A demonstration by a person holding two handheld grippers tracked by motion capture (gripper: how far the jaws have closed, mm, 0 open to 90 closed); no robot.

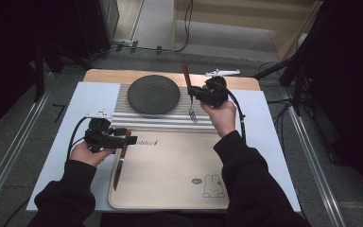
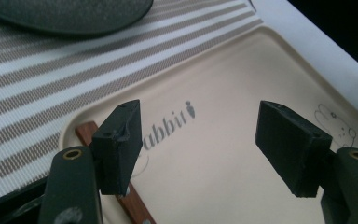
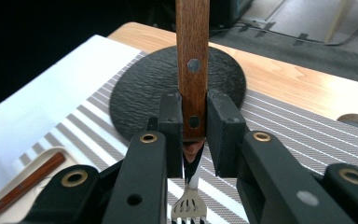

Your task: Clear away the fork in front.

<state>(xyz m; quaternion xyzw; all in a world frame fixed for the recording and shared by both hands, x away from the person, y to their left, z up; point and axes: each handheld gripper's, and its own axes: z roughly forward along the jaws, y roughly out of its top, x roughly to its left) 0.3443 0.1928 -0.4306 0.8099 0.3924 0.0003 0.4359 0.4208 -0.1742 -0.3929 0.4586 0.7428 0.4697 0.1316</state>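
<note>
My right gripper (image 1: 194,92) (image 3: 193,116) is shut on the wooden handle of a fork (image 1: 187,76) (image 3: 192,56). It holds the fork off the striped placemat (image 1: 123,111), tines down, just right of the dark round plate (image 1: 153,94) (image 3: 140,93). My left gripper (image 1: 125,137) (image 2: 200,140) hovers open over the left end of the beige tray (image 1: 170,165) (image 2: 223,84), nothing between its pads. A knife (image 1: 118,165) with a wooden handle (image 2: 86,132) lies along the tray's left edge, partly under the left jaw.
A white sheet (image 1: 66,123) covers the wooden table (image 1: 108,75) under the placemat and tray. A rabbit drawing (image 1: 212,186) marks the tray's near right corner. Cables and dark stands surround the table on the floor.
</note>
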